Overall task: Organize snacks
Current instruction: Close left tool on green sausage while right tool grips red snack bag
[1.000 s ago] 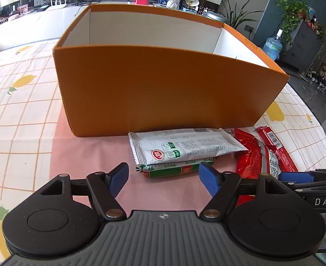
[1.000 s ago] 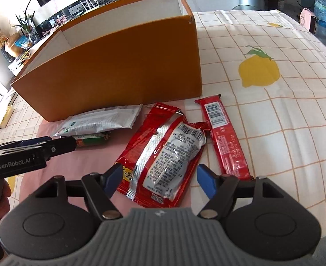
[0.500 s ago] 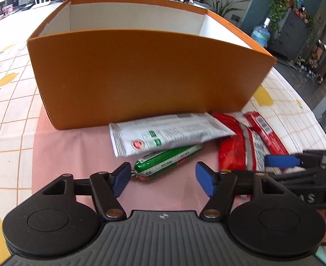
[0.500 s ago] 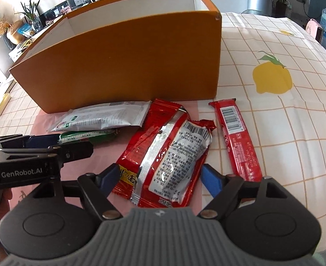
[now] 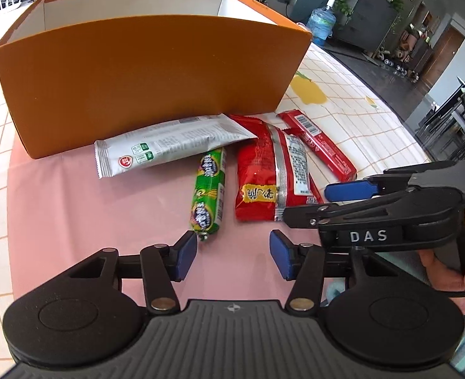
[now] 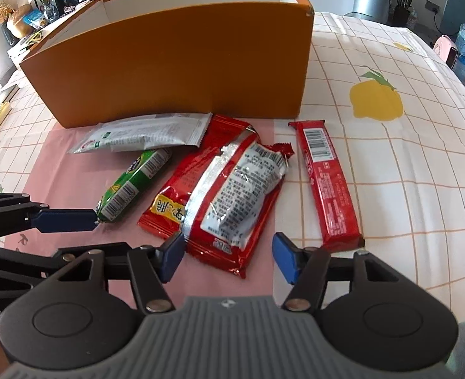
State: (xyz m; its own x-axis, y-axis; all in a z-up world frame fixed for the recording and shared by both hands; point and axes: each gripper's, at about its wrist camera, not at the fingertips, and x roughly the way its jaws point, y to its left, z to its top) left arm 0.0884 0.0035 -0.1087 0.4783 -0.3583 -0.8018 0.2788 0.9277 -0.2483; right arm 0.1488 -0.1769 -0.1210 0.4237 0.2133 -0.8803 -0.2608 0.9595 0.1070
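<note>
- Before the orange box point(image 5: 150, 72) on the bench point(image 6: 406, 189), four snacks lie flat: a white packet point(image 5: 166, 145), a green sausage stick point(image 5: 208, 189), a red foil bag point(image 6: 229, 189) and a red bar point(image 6: 327, 183).
- Left hand-held gripper point(image 5: 232, 254): jaws have just been closing, yet stand apart with nothing between; one pad sits just beside the sausage's near end.
- Right hand-held gripper point(image 6: 227, 255): jaws have also been narrowing, not yet pressing; the red bag's near edge lies between them.
- Likely step: each picks one snack for the box.
- To do it well, centre the sausage between the left pads before closing, since it may roll aside.
- Pinch the bag at its crimped seam so the foil does not slip.
- Keep the two grippers apart; they are close together.
</note>
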